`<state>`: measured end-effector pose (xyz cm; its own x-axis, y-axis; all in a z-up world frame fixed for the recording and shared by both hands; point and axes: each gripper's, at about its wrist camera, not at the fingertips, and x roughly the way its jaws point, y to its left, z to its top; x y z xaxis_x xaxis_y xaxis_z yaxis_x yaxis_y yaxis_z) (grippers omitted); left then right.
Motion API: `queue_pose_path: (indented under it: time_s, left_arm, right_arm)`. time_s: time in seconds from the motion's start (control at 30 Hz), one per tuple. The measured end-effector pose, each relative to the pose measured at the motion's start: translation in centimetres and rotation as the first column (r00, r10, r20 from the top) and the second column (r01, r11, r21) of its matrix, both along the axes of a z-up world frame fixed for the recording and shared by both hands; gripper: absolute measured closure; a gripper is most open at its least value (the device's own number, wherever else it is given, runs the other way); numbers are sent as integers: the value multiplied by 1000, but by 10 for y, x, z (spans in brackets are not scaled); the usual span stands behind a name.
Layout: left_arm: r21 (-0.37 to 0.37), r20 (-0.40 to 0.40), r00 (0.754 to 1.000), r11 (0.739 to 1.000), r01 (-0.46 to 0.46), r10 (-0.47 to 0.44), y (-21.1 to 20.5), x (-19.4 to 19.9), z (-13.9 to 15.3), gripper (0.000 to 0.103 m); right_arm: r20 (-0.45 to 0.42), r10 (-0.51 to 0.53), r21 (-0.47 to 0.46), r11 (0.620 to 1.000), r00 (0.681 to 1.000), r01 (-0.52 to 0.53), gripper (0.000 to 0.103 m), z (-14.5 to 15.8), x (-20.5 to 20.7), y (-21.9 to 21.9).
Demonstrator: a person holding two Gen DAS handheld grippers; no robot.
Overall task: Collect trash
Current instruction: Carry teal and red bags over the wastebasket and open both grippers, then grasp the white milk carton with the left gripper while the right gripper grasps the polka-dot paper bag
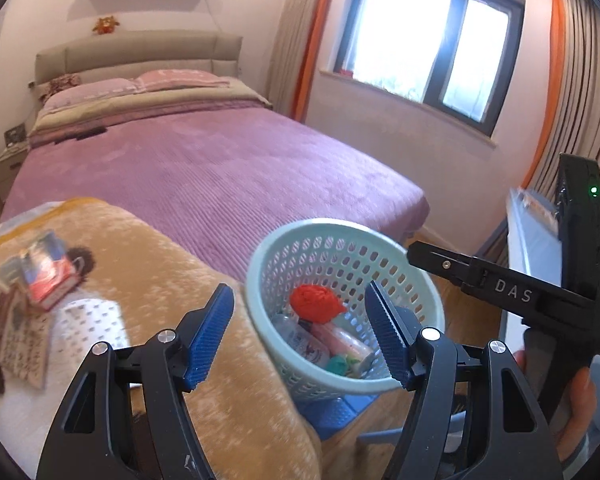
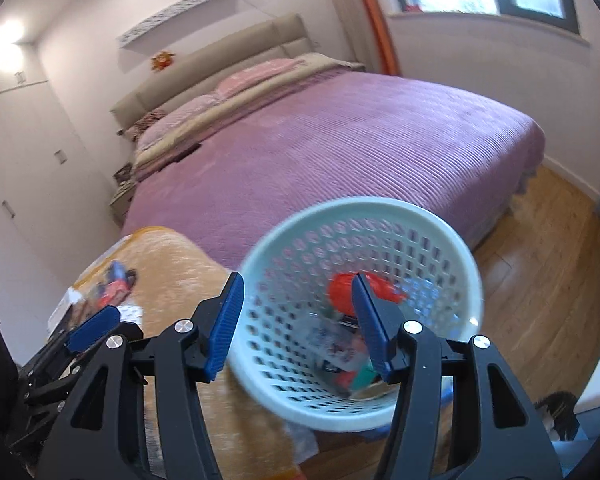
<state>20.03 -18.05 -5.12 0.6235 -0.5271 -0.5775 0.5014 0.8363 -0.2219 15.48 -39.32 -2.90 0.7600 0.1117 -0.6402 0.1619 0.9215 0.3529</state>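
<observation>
Basket (image 1: 342, 248) beyond hand-held gripper (image 1: 300, 336)

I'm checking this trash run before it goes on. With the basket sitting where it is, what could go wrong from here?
1. The pale green basket looks tilted against the tan blanket, over a blue stool; a nudge might tip it and spill the red wad.
2. Both the left gripper and right gripper are open and empty, so nothing steadies it.
3. The red box is still on the blanket.

White letters "DAS" stand on the right tongs (image 1: 384, 280), on their black arm.
</observation>
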Motion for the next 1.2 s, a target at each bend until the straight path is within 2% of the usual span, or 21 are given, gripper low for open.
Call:
queue_pose_path:
  time_s: [0.23,0.43,0.53,0.63,0.9,1.0,1.2]
  left_arm:
    - [-50,18,994,993,-105,106,66,-16,10,34]
    - [-63,26,968,967,-248,250,137,-16,21,34]
    - [-66,27,946,945,-322,324,176,-15,23,34]
    - [-35,17,913,913,-406,407,212,-8,21,34]
    - [17,-55,808,810,-586,586,312,20,-1,34]
    - [29,-83,784,788,-615,615,336,31,-11,34]
    - [57,-119,768,777,-627,629,349,49,-32,34]
  right_arm:
    - [67,115,-16,993,991,-114,42,22,7,60]
    - [61,218,-45,975,974,-215,40,20,19,115]
    - [49,268,-49,963,962,-265,40,12,28,143]
    - [23,327,-48,944,945,-326,40,-2,38,170]
    - [-84,377,-58,922,922,-382,40,-49,64,224]
    - [-118,370,-90,920,921,-381,40,-60,69,238]
    - [-139,360,-169,909,923,-380,40,-64,71,250]
